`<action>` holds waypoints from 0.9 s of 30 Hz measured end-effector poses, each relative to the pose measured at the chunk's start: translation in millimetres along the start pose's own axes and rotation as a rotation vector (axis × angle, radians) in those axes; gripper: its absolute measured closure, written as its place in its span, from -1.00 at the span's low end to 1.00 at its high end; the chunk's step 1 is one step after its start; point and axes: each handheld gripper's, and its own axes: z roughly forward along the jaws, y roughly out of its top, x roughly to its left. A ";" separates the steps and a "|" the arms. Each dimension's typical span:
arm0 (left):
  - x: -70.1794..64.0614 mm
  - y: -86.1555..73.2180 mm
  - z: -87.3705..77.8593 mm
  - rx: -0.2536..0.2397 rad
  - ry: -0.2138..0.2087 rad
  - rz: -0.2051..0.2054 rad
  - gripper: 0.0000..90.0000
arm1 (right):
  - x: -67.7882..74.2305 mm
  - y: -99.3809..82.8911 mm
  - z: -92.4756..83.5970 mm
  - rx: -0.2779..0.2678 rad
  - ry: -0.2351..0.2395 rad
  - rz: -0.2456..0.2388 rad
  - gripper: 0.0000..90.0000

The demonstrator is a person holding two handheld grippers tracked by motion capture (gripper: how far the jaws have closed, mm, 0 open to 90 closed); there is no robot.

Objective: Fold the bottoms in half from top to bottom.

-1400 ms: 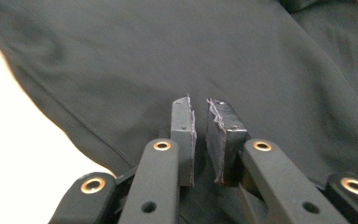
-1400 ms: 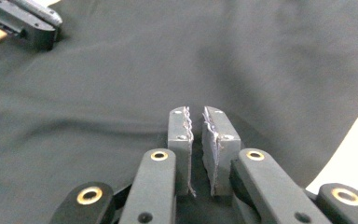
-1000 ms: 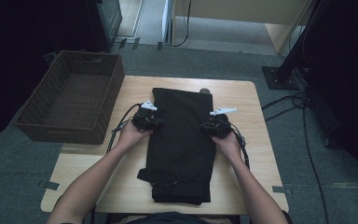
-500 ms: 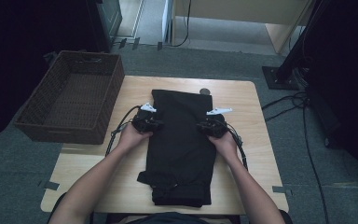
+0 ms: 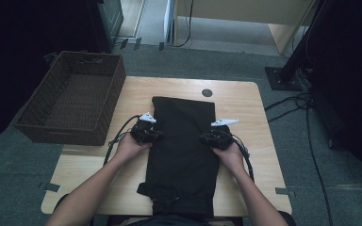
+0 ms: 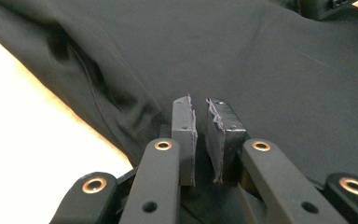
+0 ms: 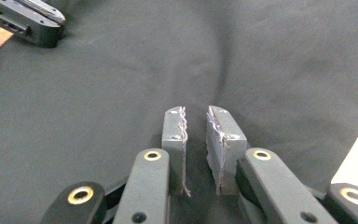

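A black garment point(image 5: 184, 155) lies flat and lengthwise down the middle of the wooden table point(image 5: 245, 101), its near end bunched at the front edge. My left gripper point(image 5: 156, 135) rests at the garment's left edge and my right gripper point(image 5: 206, 139) at its right edge, each pointing inward. In the left gripper view the jaws point(image 6: 199, 105) stand a narrow gap apart over the dark cloth point(image 6: 261, 65), with nothing between the pads. The right gripper point(image 7: 196, 112) looks the same, pads slightly apart above smooth fabric point(image 7: 121, 84).
A dark wicker basket point(image 5: 70, 101) stands off the table's left side. A small black round disc point(image 5: 207, 92) sits near the table's far edge. Bare wood lies on both sides of the garment. Cables trail across the floor at the right.
Both hands and grippers have come a little toward the near edge, and the garment has slid that way with them. The gaps between the jaws look about the same.
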 end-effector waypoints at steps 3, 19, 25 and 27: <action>-1.8 -1.7 -1.4 -0.002 -0.010 -0.005 0.79 | 3.1 -2.6 -2.2 0.002 0.000 -0.011 0.71; 31.4 39.8 -0.7 -0.061 0.019 -0.014 0.41 | -24.1 28.2 6.7 -0.043 -0.033 0.024 0.36; 48.4 55.5 3.2 -0.059 0.060 -0.039 0.34 | -41.9 46.6 10.9 -0.060 -0.067 0.024 0.28; 54.2 59.0 6.2 -0.045 0.072 -0.045 0.37 | -46.9 49.6 11.1 -0.097 -0.084 0.020 0.27</action>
